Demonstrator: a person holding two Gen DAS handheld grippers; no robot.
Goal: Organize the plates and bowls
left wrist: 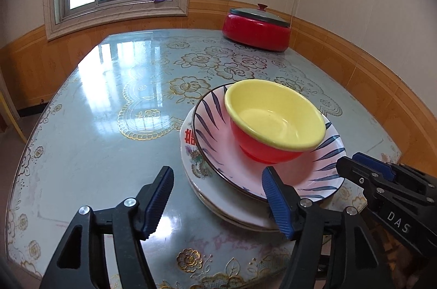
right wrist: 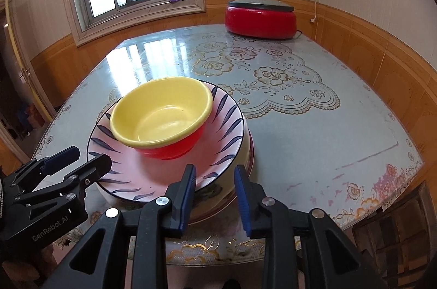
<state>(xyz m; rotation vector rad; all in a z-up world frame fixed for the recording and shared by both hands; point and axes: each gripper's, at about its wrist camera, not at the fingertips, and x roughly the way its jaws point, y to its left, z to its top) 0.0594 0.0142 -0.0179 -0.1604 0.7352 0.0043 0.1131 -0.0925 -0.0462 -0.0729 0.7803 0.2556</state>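
Left hand-held gripper (left wrist: pixel 218 196) spread wide, nothing pinched, right pad overlapping the near rim of the pink plate (left wrist: pixel 218 152); right hand-held gripper (right wrist: pixel 215 193) narrowly parted, empty, hovering just at the plate stack's near edge. Red bowl with yellow inside (left wrist: pixel 273 119) seated upright on the pink plate, itself stacked on white plates (left wrist: pixel 191 166) near the front edge of the bench (left wrist: pixel 109 125). Red lidded pot (left wrist: pixel 256 26) at the far right corner
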